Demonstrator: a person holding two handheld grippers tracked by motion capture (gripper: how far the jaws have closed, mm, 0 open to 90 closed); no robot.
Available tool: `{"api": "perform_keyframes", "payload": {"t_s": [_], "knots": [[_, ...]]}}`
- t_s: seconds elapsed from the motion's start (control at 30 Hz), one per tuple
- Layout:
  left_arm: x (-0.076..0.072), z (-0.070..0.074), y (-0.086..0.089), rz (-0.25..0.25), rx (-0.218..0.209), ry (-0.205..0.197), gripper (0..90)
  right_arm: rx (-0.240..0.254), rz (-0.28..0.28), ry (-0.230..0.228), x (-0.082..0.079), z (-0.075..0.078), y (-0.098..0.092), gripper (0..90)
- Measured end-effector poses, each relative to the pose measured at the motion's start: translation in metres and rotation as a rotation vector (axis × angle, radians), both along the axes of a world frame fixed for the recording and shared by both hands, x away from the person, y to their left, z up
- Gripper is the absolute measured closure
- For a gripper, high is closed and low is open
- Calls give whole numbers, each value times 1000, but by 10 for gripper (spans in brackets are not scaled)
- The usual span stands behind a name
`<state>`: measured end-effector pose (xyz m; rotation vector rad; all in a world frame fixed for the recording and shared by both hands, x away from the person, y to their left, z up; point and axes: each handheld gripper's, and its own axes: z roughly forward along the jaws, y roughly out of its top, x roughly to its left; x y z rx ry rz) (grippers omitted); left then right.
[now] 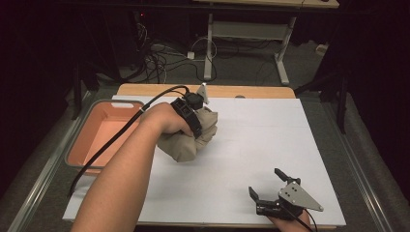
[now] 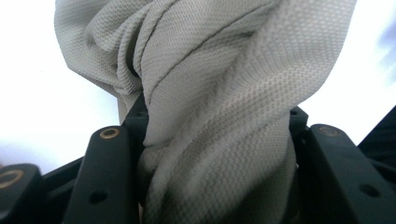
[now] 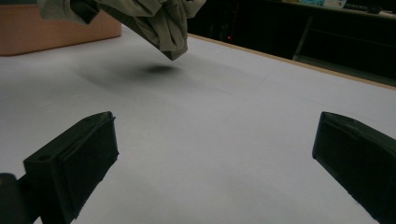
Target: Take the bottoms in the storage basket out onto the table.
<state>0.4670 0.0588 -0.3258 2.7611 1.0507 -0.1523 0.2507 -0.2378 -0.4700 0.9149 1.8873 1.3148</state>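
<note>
A bunched beige cloth (image 1: 193, 135) hangs from my left gripper (image 1: 196, 116), which is shut on it above the left-middle of the white table surface (image 1: 251, 140). In the left gripper view the cloth (image 2: 215, 102) is squeezed between the two black jaws. From the right gripper view the cloth (image 3: 159, 23) hangs clear of the table, with its shadow underneath. My right gripper (image 1: 270, 182) rests near the front right edge, open, with nothing between its fingers (image 3: 79, 158).
An orange bin (image 1: 104, 130) with a grey rim stands at the table's left edge, seen too as the bin (image 3: 56, 28) in the right gripper view. Behind the table are a desk frame (image 1: 246, 43) and tangled cables (image 1: 159, 60) on the floor.
</note>
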Motion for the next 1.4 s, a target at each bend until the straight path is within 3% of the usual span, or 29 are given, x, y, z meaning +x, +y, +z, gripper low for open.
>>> {"api": "perform_keyframes", "payload": {"t_s": [0.43,0.83,0.97,1.03,1.2,1.4], "knots": [[9,-23,-8,13,-37,-15,465,-3,1,5,0,-1,0,8],[11,-54,-6,32,-81,-83,446,-9,3,0,1,-2,1,8],[10,-65,-2,19,-128,-141,446,-9,2,5,1,-2,1,8],[10,-70,0,45,-162,-162,447,-9,3,5,2,-2,2,8],[10,-84,2,86,-204,-186,445,-9,2,7,2,-2,3,8],[8,-102,-1,98,-263,-220,435,-10,4,8,3,-3,4,7]]}}
